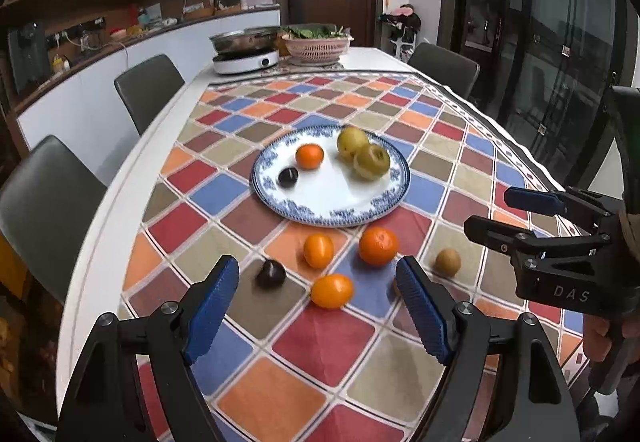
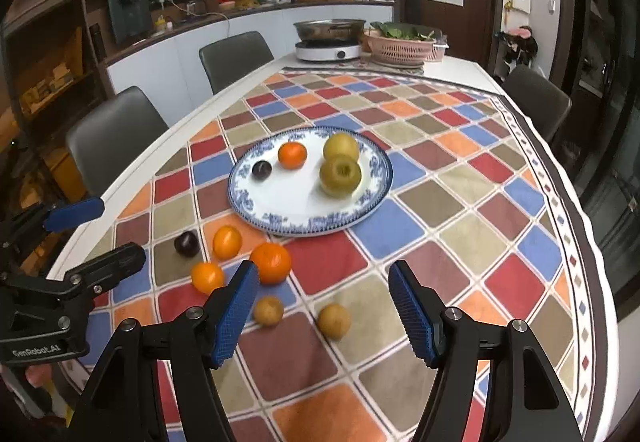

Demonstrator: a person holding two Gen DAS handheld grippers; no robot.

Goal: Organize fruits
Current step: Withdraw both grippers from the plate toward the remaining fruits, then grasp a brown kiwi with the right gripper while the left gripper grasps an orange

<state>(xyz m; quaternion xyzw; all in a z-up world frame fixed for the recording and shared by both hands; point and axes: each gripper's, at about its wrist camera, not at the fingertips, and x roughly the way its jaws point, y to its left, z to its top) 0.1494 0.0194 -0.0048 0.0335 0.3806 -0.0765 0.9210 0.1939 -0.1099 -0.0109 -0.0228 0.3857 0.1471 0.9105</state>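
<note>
Both grippers, left (image 1: pixel 316 306) and right (image 2: pixel 322 308), hang spread and empty, short of the plate (image 1: pixel 376 208).
Loose oranges (image 1: pixel 378 245) lie before the plate; only the right view shows both brown fruits (image 2: pixel 334 320).

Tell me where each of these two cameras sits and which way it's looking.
Left wrist: on the left gripper, looking down along its open fingers at the plate and loose fruit; the right gripper and a hand show at right.
Right wrist: on the right gripper, same downward slant, open; the left gripper shows at left.
Shared: plate, tablecloth, both plums, oranges, cooker.
</note>
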